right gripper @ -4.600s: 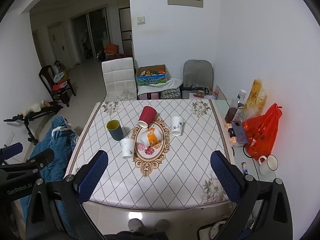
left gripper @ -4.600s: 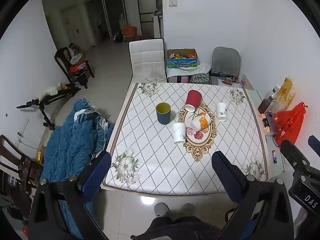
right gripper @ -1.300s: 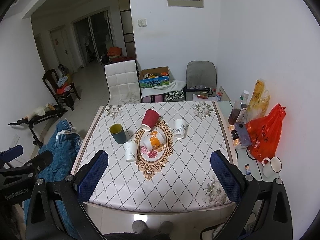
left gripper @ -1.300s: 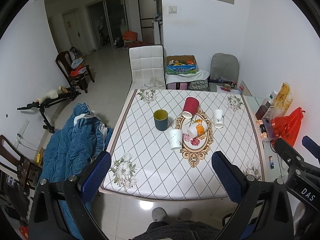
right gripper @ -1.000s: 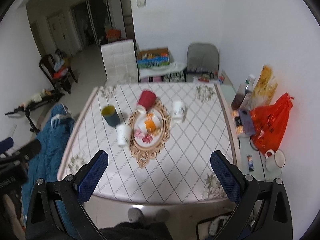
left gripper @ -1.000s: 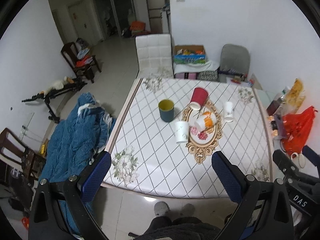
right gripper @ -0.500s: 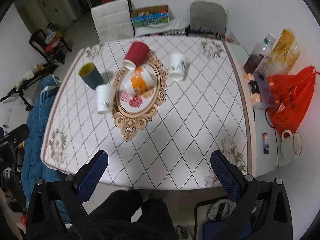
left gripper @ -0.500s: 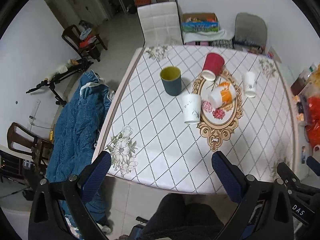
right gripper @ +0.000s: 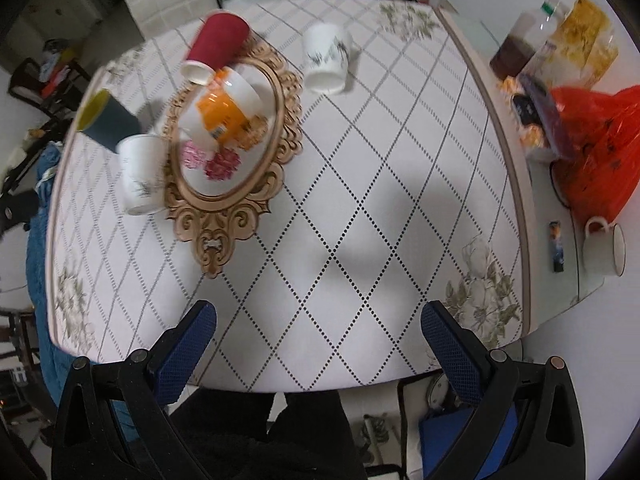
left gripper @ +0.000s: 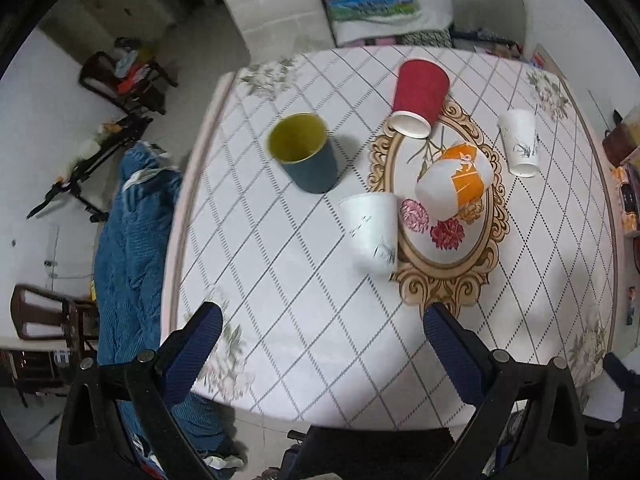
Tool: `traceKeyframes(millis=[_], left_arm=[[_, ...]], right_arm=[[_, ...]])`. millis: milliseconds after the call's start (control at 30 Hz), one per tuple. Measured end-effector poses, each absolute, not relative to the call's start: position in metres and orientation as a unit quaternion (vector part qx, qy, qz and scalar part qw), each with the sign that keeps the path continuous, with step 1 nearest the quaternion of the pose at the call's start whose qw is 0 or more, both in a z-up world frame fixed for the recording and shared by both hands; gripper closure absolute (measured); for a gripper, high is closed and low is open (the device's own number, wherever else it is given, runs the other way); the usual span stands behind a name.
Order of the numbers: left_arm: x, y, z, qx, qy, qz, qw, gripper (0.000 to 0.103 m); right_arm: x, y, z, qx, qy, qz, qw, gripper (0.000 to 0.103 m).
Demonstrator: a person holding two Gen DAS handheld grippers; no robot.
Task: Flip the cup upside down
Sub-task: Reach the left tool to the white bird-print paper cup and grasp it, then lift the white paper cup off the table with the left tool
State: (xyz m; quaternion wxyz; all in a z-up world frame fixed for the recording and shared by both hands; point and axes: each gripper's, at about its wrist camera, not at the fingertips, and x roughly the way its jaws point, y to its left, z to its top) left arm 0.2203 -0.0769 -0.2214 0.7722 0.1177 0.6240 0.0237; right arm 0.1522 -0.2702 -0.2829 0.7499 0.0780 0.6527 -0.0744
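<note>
both grippers hang over the near edge of the table [left gripper: 280,288], the left gripper [left gripper: 322,344] and the right gripper [right gripper: 318,336] each with jaws spread wide and nothing between them. the nearest cup is a white cup [left gripper: 372,232], already mouth down and just beside the tray [left gripper: 440,280]; reaching past it could knock it over. on the tray an orange cup [left gripper: 456,178] lies tilted, and it may roll if bumped. left of it stands the green cup [left gripper: 304,152], mouth up, probably the one to flip; a grip too near its rim could let it slip while turning. farther back a red cup [left gripper: 418,98] leans on the tray's edge and could topple, and another white cup [left gripper: 518,142] stands well off to the right.
</note>
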Motion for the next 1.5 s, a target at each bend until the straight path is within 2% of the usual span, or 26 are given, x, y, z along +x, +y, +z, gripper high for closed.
traceKeyframes(millis=[233, 433, 933, 1000, 1133, 1167, 1233, 1500], left_arm=[[0.272, -0.086, -0.276, 0.174, 0.653, -0.002, 0.737, 0.000], [0.300, -0.076, -0.324, 0.152, 0.711, -0.021, 0.687, 0.000], [0.308, -0.070, -0.374, 0.131, 0.751, -0.056, 0.645, 0.003], [0.309, -0.070, -0.377, 0.134, 0.751, -0.057, 0.644, 0.015], [0.315, -0.068, -0.385, 0.137, 0.753, -0.058, 0.641, 0.020], [0.316, -0.068, -0.386, 0.137, 0.752, -0.058, 0.642, 0.029], [0.317, -0.067, -0.391, 0.136, 0.755, -0.059, 0.639, 0.041], [0.303, -0.063, -0.376, 0.141, 0.740, -0.060, 0.655, 0.042]], right_arm=[[0.182, -0.270, -0.335, 0.076, 0.693, -0.098, 0.710, 0.000], [0.199, -0.269, -0.366, 0.077, 0.721, -0.102, 0.681, 0.000], [0.224, -0.261, -0.397, 0.086, 0.744, -0.104, 0.655, 0.000], [0.226, -0.260, -0.399, 0.084, 0.745, -0.104, 0.653, 0.000], [0.227, -0.263, -0.405, 0.082, 0.748, -0.102, 0.651, 0.000], [0.227, -0.263, -0.406, 0.081, 0.748, -0.102, 0.651, 0.000], [0.228, -0.261, -0.408, 0.079, 0.748, -0.101, 0.651, 0.000], [0.224, -0.254, -0.400, 0.075, 0.747, -0.099, 0.654, 0.000]])
